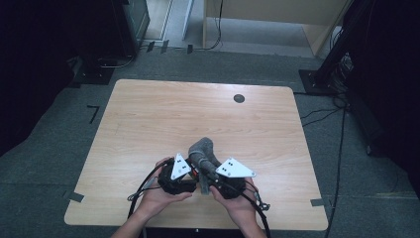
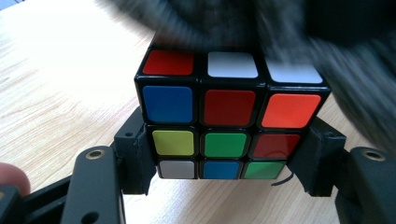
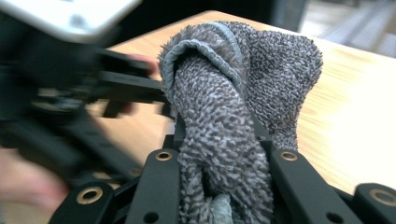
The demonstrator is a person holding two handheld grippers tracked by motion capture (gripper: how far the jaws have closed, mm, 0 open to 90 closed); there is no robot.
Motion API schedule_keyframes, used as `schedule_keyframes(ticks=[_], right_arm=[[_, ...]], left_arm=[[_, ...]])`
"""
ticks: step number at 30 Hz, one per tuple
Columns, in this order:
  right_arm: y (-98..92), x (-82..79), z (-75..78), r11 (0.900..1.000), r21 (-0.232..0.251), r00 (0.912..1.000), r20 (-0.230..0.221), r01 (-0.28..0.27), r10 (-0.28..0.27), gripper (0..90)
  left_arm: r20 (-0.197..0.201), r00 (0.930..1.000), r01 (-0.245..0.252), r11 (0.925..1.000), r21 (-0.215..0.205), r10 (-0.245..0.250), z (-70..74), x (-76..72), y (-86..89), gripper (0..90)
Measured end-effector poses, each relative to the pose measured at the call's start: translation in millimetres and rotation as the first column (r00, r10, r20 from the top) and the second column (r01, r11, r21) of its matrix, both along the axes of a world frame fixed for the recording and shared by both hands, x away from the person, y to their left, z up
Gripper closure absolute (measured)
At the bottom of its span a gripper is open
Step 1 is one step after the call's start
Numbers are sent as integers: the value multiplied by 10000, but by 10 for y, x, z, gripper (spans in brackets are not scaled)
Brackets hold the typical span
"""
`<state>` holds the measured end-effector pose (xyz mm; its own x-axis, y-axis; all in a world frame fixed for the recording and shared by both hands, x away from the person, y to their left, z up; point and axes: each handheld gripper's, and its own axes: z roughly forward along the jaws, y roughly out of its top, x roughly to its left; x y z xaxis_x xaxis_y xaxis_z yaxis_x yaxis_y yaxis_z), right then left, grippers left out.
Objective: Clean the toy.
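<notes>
Wiping scrambled multicoloured plastic puzzle cube [image 2: 229, 116] with bunched grey terry cloth [image 3: 233, 102], above wooden table's [image 1: 148, 124] near edge.
Left gripper [image 2: 224, 161] clamps cube's lower sides; right gripper [image 3: 219, 154] pinches cloth, cloth touching cube's top.

The setting was a lab-style recording room. A bare wooden table [image 1: 148, 119] stood on grey carpet [image 1: 44, 163]. Tape marks [image 1: 73, 196] lay beside the table, cables [image 1: 322, 115] ran right of it, and dark equipment racks [image 1: 346, 59] stood behind it.
</notes>
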<state>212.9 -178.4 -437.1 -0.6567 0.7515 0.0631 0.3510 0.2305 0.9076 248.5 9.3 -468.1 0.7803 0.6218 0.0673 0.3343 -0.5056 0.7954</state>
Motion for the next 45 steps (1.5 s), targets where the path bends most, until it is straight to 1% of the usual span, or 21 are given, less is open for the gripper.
schedule_keyframes(ticks=[2,4,6,8,10,14,16,18,22,24,26,28,30,32,34,35,38,39,41,43,45], right_arm=[[65,-31,15,9994,-313,9996,238,-148,155,736],[34,-7,26,9996,-194,9996,189,-202,206,736],[-44,31,28,9996,-194,9998,76,181,-180,737],[-133,65,19,9981,-25,9979,-203,623,-623,737],[-134,53,14,9975,2,9971,-279,705,-705,738],[37,-51,27,9998,-177,9999,146,32,-30,738],[92,-77,30,9996,-287,9996,259,-59,66,737],[69,-54,31,9997,-196,9997,222,-120,125,736],[-108,35,16,9978,-98,9978,-104,653,-654,737],[-141,35,16,9970,-13,9968,-194,769,-769,739],[-85,-11,32,9977,-156,9978,70,662,-661,740],[0,-58,46,9996,-211,9993,308,212,-205,740],[55,-88,59,9995,-292,9992,385,77,-66,740],[26,-69,65,10000,-69,9993,383,27,-24,740],[-32,-40,69,9997,-1,9989,401,244,-244,741],[-83,-15,73,9985,-34,9978,392,538,-536,741],[-179,20,68,9953,157,9953,168,956,-959,743],[-174,10,67,9952,231,9953,148,951,-954,744],[-98,-41,75,9975,96,9971,288,704,-706,744],[11,-98,84,9999,159,9990,444,12,-19,743],[92,-136,103,9998,-99,9979,619,-195,200,744]], left_arm=[[-19,10000,-9,10000,-98,9,3,0,13,345],[-82,10000,37,9996,-262,-39,16,6,29,345],[-38,9999,117,9996,-265,-118,22,6,32,345],[-149,9995,257,9991,-341,-262,19,10,29,345],[-205,9993,312,9990,-331,-319,11,14,26,346],[-280,9992,290,9990,-336,-299,6,22,39,345],[-272,9993,248,9990,-375,-258,3,23,50,345],[-244,9995,186,9991,-392,-196,9,20,51,345],[-187,9995,228,9987,-446,-236,22,13,53,345],[-189,9995,236,9983,-532,-247,28,10,53,345],[-136,9997,203,9982,-562,-211,34,6,56,345],[-89,9997,204,9985,-515,-209,37,3,60,345],[-38,9998,209,9982,-556,-211,42,-3,68,345],[33,9995,305,9977,-605,-303,50,-11,67,345],[278,9981,571,9971,-501,-558,56,-43,39,346],[411,9971,656,9969,-439,-638,59,-57,23,346],[497,9971,602,9975,-368,-584,76,-63,8,345],[459,9973,586,9976,-361,-569,74,-61,11,345],[501,9971,588,9978,-305,-572,64,-71,7,346],[708,9945,783,9968,-141,-771,56,-107,-23,346],[978,9909,929,9957,44,-929,62,-143,-45,346]])
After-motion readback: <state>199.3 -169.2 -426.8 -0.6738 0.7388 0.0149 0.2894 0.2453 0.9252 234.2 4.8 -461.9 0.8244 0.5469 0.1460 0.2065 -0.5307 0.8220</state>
